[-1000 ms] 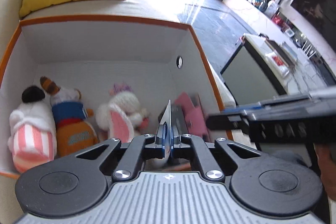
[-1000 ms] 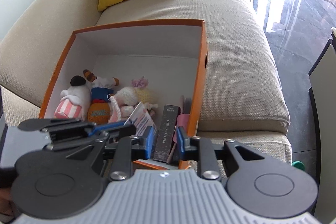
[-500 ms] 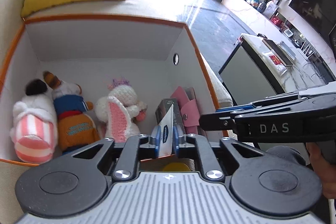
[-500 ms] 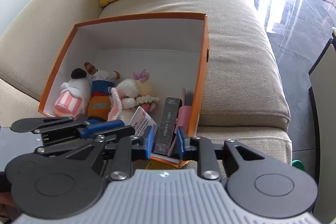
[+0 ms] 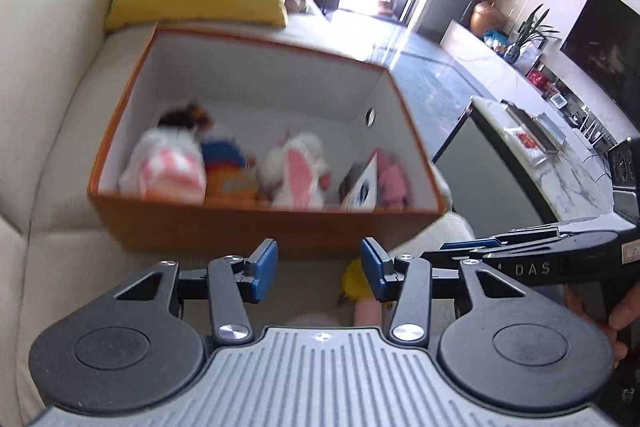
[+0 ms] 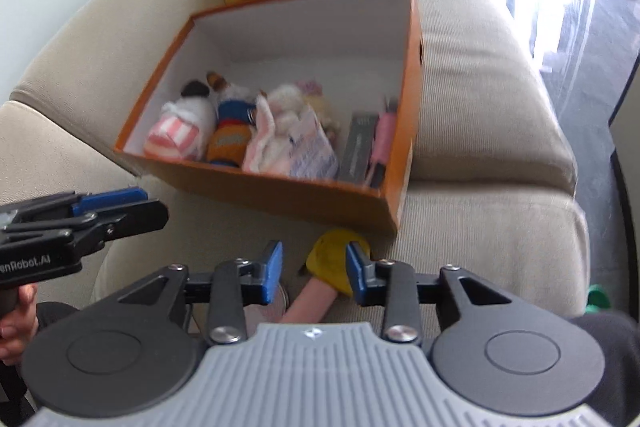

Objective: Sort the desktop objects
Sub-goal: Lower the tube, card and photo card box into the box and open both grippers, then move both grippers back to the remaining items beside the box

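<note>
Both the left gripper (image 5: pixel 318 269) and right gripper (image 6: pixel 314 273) are spread, empty, near the orange box (image 6: pixel 280 193); only the right wrist view shows the dark card box (image 6: pixel 358 145) inside.

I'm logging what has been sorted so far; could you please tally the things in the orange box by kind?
In the orange box:
Plush toys: 3, striped white, blue-and-orange, pink-eared bunny
Flat packets: 1, white packet
Dark slim boxes: 1, dark box
Pink items: 1, pink item
Total: 6
</note>
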The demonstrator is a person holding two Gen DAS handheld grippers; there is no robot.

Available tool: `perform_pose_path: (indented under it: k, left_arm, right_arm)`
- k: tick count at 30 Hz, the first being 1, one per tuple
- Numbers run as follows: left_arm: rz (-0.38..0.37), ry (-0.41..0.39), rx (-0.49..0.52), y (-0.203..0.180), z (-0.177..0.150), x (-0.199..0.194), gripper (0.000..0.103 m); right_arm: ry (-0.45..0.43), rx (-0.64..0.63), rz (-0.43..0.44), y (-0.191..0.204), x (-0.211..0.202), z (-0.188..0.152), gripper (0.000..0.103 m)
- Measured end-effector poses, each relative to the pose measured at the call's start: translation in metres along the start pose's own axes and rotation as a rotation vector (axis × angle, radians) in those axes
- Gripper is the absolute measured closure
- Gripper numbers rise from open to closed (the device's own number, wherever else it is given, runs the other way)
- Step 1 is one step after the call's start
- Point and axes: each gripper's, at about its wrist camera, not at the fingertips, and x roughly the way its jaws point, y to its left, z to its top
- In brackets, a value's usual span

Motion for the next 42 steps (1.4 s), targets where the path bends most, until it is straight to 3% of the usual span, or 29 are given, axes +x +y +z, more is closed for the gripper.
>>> perform_pose_path:
  k: [7, 11, 16, 27, 32, 37, 42]
  left_arm:
    - [-0.011, 0.148, -0.124, 0.018, -0.038, 0.049, 0.049]
    - [0.032, 0.203, -0.143, 0.018, -0.050, 0.069, 0.049]
    - [0.032, 0.257, -0.195, 0.020, -0.057, 0.086, 0.049]
    - [0.046, 0.233, -0.130, 0.005, -0.062, 0.095, 0.050]
    - [0.039, 0.212, -0.154, 0.007, -0.063, 0.090, 0.067]
    - [0.016, 0.165, -0.158, 0.003, -0.057, 0.079, 0.085]
    - [-0.022, 0.137, -0.102, -0.019, -0.053, 0.066, 0.089]
  right_arm:
    - [0.122, 0.113, 0.034, -0.016, 0.037, -0.027, 0.060]
    - [0.125, 0.143, 0.036, -0.019, 0.045, -0.031, 0.060]
    - [0.135, 0.158, 0.031, -0.023, 0.055, -0.029, 0.059]
    - [0.171, 0.130, 0.043, -0.014, 0.071, -0.036, 0.060]
    - [0.149, 0.081, -0.001, -0.011, 0.062, -0.036, 0.063]
    - [0.176, 0.112, 0.044, -0.017, 0.067, -0.039, 0.067]
    - [0.172, 0.127, 0.055, -0.019, 0.067, -0.042, 0.066]
